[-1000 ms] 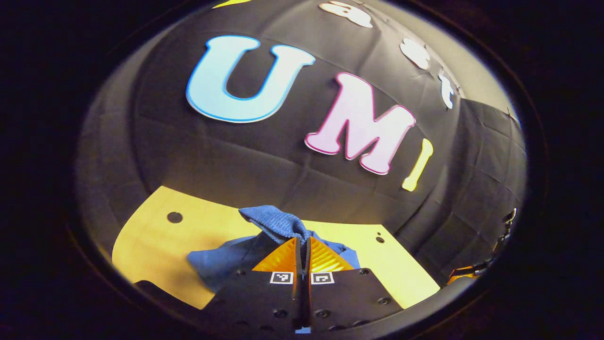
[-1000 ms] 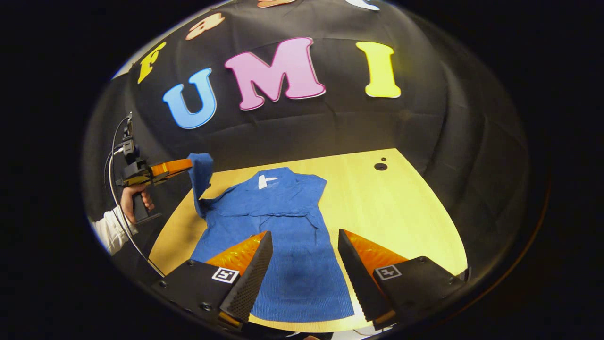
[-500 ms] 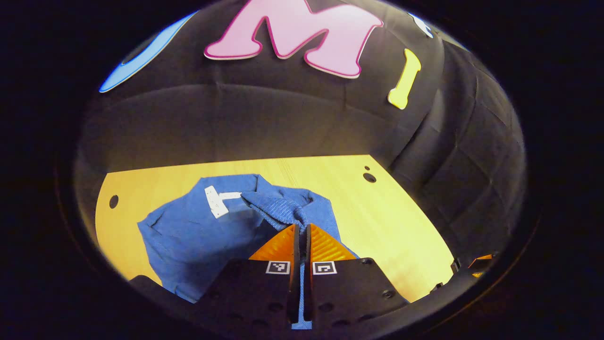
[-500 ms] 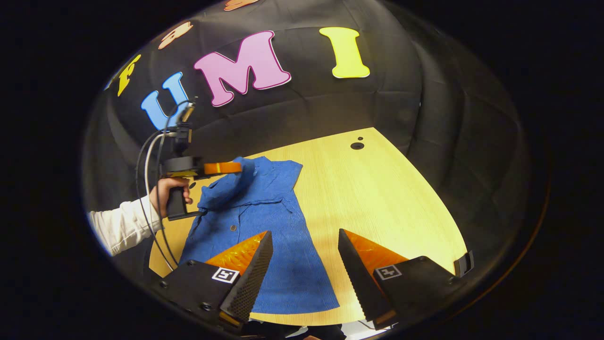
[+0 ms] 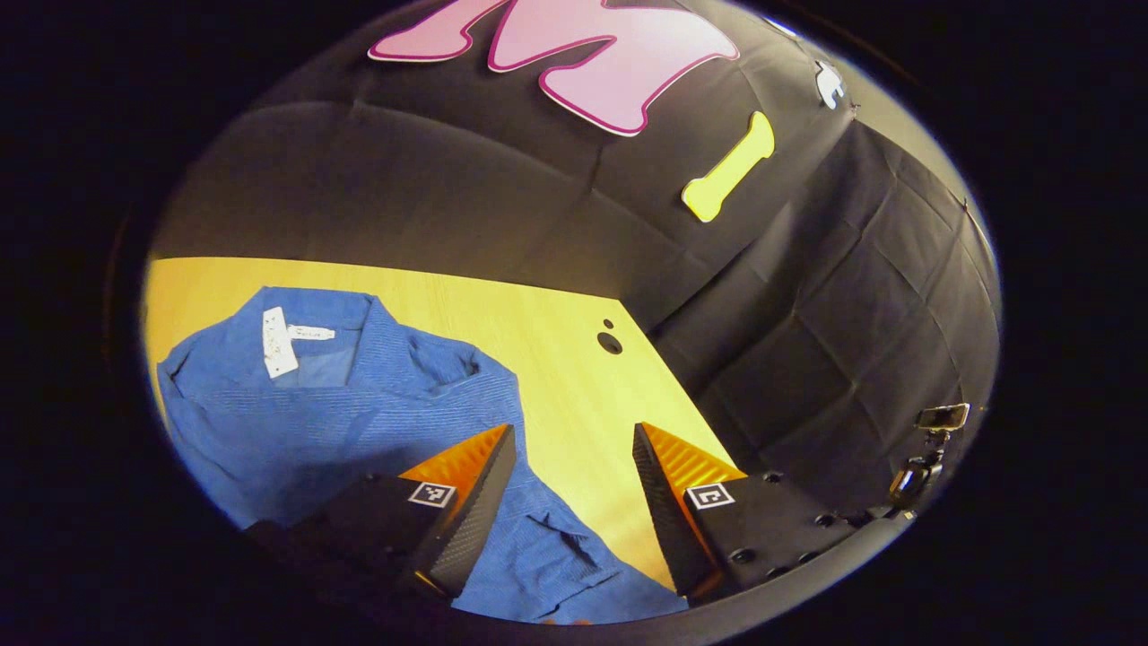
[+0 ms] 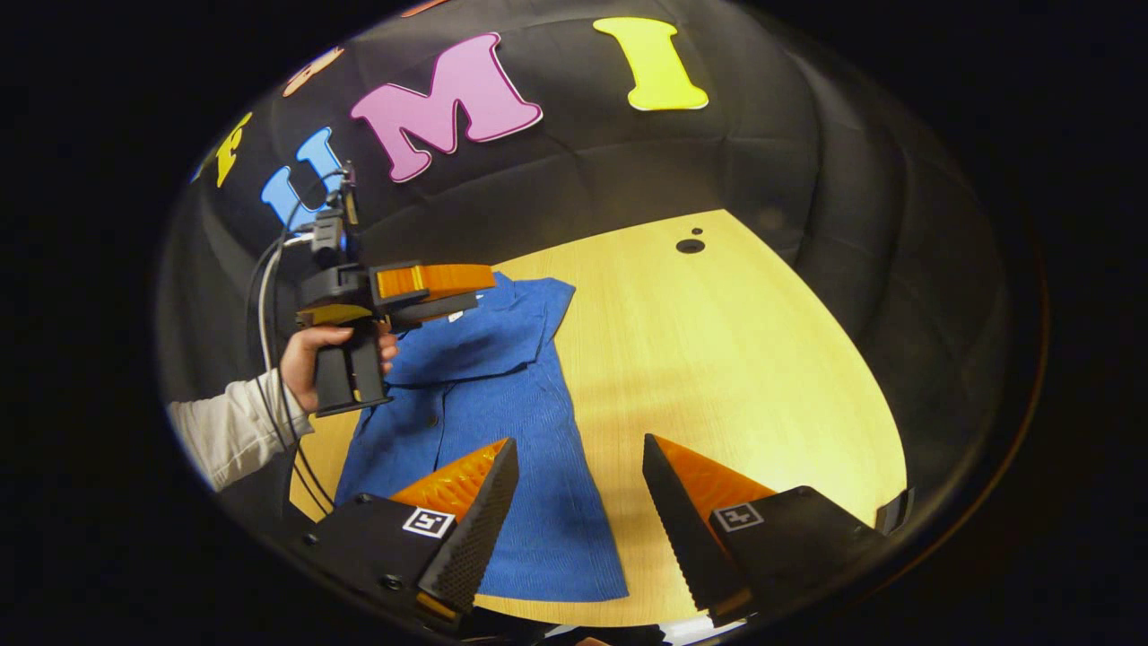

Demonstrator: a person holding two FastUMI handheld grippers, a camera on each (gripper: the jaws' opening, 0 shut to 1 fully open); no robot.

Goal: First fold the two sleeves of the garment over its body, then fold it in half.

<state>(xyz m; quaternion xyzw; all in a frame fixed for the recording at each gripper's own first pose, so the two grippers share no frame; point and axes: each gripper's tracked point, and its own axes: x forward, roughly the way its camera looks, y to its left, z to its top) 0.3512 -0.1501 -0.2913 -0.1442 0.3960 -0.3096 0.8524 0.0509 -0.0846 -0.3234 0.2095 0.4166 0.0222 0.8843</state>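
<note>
A blue short-sleeved garment (image 6: 502, 404) lies flat on the yellow wooden table (image 6: 735, 359), collar with a white label (image 5: 276, 341) at the far end. One sleeve (image 6: 466, 341) lies folded over the body. The other sleeve (image 6: 549, 301) still sticks out sideways. My left gripper (image 5: 572, 432) is open and holds nothing. It hovers above the garment's (image 5: 359, 413) edge and the bare table (image 5: 556, 359). In the right gripper view, a hand (image 6: 305, 359) holds this left gripper (image 6: 439, 280) above the collar area. My right gripper (image 6: 579, 443) is open above the hem's right edge.
Two dark round holes (image 6: 691, 244) mark the table's far right corner, also seen as holes (image 5: 610, 342) in the left gripper view. A white sleeve (image 6: 229, 431) and cables (image 6: 269, 269) reach in from the left. Black cloth walls close off the back and right.
My left gripper was shut on the lifted sleeve; it has carried it over the body, opened and let it go. The right gripper stays open near the hem.
</note>
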